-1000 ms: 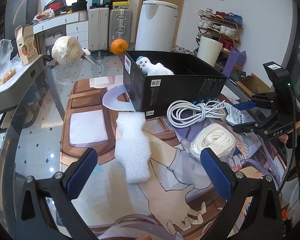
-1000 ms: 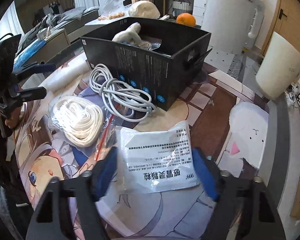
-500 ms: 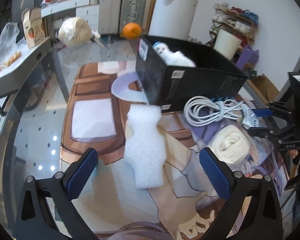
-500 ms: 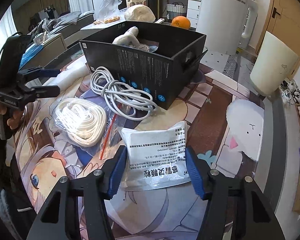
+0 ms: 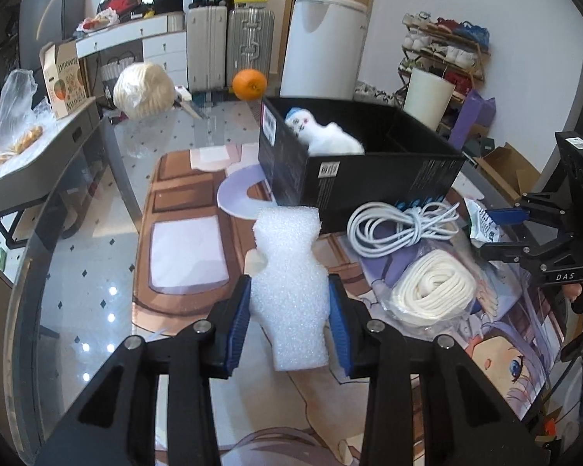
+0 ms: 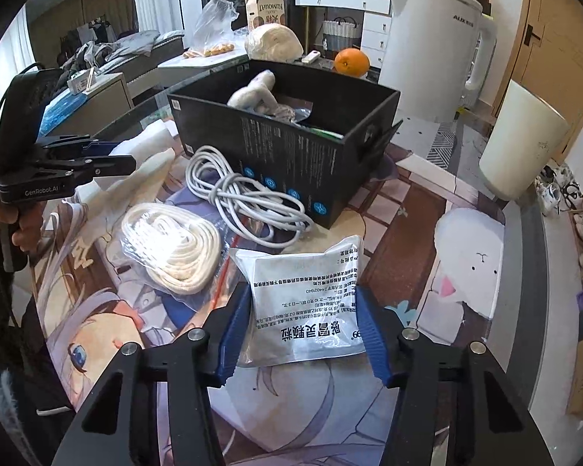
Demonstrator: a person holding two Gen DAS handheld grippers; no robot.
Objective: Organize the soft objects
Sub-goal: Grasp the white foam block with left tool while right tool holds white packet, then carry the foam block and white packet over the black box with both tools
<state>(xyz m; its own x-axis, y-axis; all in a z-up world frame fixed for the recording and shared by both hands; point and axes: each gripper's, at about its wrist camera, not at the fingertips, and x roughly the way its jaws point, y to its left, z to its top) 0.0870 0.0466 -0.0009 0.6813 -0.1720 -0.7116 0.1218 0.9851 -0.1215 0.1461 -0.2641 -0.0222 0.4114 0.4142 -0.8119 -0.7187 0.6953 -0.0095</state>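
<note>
My left gripper (image 5: 289, 324) is shut on a white foam block (image 5: 289, 279) that lies on the printed mat in front of the black box (image 5: 369, 178). A white plush toy (image 5: 322, 136) sits inside the box. My right gripper (image 6: 303, 330) is shut on a silver medicine pouch (image 6: 307, 303) on the mat. A white cable coil (image 5: 404, 225) and a bagged white rope (image 5: 431, 291) lie between the two; they also show in the right wrist view, cable (image 6: 245, 198) and rope (image 6: 171, 240).
An orange (image 5: 249, 84) and a wrapped pale ball (image 5: 144, 89) sit on the glass table behind the box. A white kettle (image 6: 435, 50) and a white bin (image 6: 521, 143) stand to the right of the box. The mat's left side borders bare glass (image 5: 93, 256).
My left gripper closed its fingers onto the foam block. My right gripper moved forward and closed onto the medicine pouch.
</note>
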